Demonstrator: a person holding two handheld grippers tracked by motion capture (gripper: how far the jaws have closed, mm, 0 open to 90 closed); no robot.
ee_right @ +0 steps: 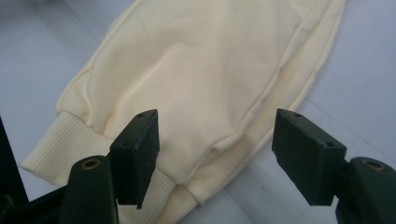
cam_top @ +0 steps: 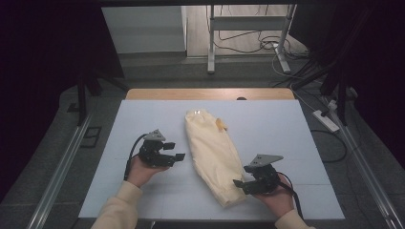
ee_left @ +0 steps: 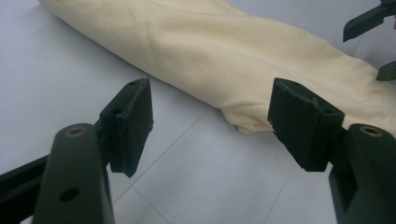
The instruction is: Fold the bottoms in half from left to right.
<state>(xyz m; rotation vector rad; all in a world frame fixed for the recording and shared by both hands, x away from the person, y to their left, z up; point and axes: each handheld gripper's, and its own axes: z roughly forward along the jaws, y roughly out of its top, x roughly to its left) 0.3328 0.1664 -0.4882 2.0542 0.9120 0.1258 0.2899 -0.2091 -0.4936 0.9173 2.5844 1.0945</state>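
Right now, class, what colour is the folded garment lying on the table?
Pale cream-yellow, plain with no pattern; the garment shows best in the right gripper view.

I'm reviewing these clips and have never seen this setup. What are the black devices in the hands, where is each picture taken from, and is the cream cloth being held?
A person holds a two-jaw hand tool in each hand. The overhead picture looks down on a white table with the left gripper and right gripper. The other two pictures come from cameras riding on each gripper, looking along its black jaws. A folded cream garment with ribbed cuffs lies on the table. Nothing is held: both grippers are open, the left one beside the garment, the right one over its cuffed end, with the jaws clear of the cloth.
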